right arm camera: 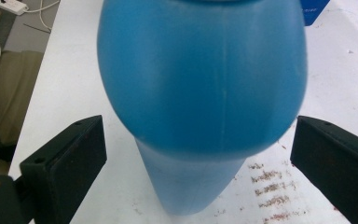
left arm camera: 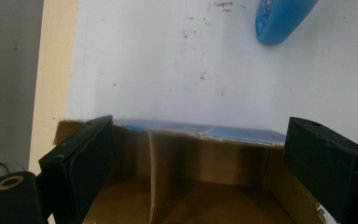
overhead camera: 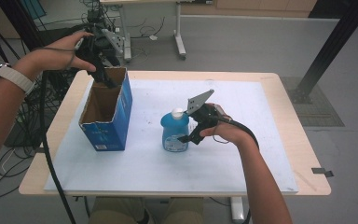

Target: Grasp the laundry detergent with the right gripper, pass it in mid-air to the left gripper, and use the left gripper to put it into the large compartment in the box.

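An open-topped blue cardboard box stands at the left of the white mat. My left gripper hangs over its far end, fingertips dipping into the opening. In the left gripper view my left gripper is spread wide across the brown inside of the box, with nothing pinched. A blue bottle with a white cap stands upright at mid-table. My right gripper sits just right of it, low on its body. The right gripper brackets the bottle with a gap on each side, open.
The white mat covers most of a wooden table. Cables hang off the left edge. A desk leg and a black post stand on the floor beyond. The bottle shows past the box.
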Motion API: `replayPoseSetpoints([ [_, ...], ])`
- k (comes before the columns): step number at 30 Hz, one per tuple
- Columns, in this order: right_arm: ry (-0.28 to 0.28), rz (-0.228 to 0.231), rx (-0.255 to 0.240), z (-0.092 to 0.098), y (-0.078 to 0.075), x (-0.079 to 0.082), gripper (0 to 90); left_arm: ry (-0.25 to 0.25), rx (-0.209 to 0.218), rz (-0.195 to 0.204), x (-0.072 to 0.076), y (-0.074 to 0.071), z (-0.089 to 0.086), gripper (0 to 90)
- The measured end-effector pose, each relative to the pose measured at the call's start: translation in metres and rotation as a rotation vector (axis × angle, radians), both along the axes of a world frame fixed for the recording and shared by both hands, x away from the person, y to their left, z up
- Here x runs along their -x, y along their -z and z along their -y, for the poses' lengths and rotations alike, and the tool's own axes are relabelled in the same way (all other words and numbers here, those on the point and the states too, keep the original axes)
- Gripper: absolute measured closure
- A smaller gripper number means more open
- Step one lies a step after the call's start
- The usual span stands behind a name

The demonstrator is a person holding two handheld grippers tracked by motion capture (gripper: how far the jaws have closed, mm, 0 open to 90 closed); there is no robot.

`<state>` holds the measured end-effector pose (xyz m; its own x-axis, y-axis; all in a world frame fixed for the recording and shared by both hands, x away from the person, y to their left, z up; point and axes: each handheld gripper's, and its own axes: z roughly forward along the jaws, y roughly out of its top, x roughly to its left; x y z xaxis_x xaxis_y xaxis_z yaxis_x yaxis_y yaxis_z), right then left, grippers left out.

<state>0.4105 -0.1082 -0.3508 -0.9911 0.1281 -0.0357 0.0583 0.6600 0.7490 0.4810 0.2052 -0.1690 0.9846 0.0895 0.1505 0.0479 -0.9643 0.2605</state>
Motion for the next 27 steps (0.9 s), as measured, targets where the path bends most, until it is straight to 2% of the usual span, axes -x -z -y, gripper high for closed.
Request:
replayPoseSetpoints([
  [27, 0.007, 0.0, 0.0, 0.001, 0.0004, -0.0008, 3.3, 0.003, 0.001, -0.002, -0.0005, 0.0011, 0.0022, 10.2],
])
